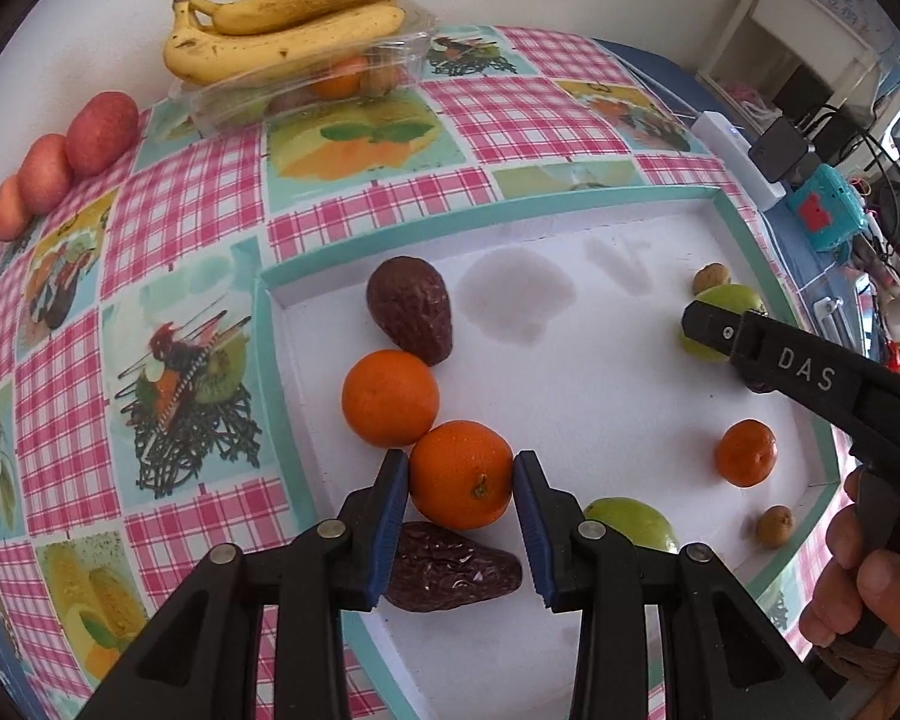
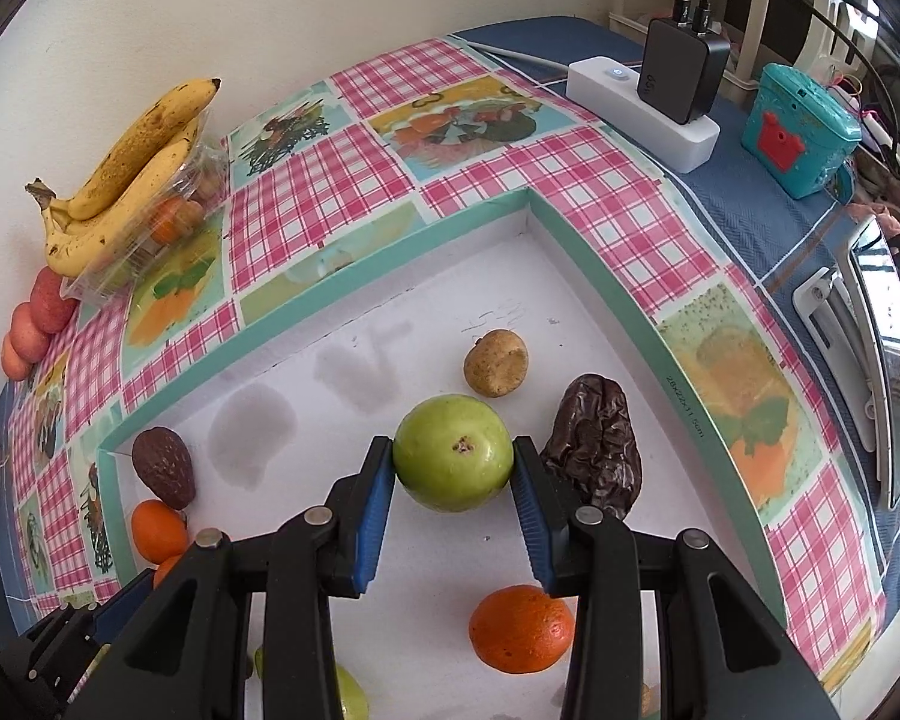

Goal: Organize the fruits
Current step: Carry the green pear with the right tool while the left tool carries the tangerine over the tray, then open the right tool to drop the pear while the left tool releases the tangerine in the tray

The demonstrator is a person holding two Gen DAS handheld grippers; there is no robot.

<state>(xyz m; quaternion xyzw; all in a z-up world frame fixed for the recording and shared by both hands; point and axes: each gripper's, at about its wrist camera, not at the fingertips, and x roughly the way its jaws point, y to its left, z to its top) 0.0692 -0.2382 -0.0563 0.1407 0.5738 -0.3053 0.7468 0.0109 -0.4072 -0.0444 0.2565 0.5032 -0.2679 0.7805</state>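
Note:
A white tray with a teal rim (image 1: 282,360) holds the fruit. In the left wrist view my left gripper (image 1: 461,468) is shut on an orange (image 1: 459,477), both blue pads against its sides. A second orange (image 1: 390,399) touches it, with one avocado (image 1: 411,315) behind and another avocado (image 1: 450,570) beneath. In the right wrist view my right gripper (image 2: 453,449) is shut on a green apple (image 2: 453,456). That gripper (image 1: 705,324) also shows at the tray's far right, covering part of the apple (image 1: 729,300).
Also in the tray are a small orange (image 1: 745,453), another green apple (image 1: 630,525), two walnuts (image 1: 774,525) and a dark wrinkled fruit (image 2: 594,450). Bananas (image 1: 282,24) lie on a clear box by the wall near red apples (image 1: 102,132). A power strip (image 2: 642,111) and a teal toy (image 2: 801,129) stand at the right.

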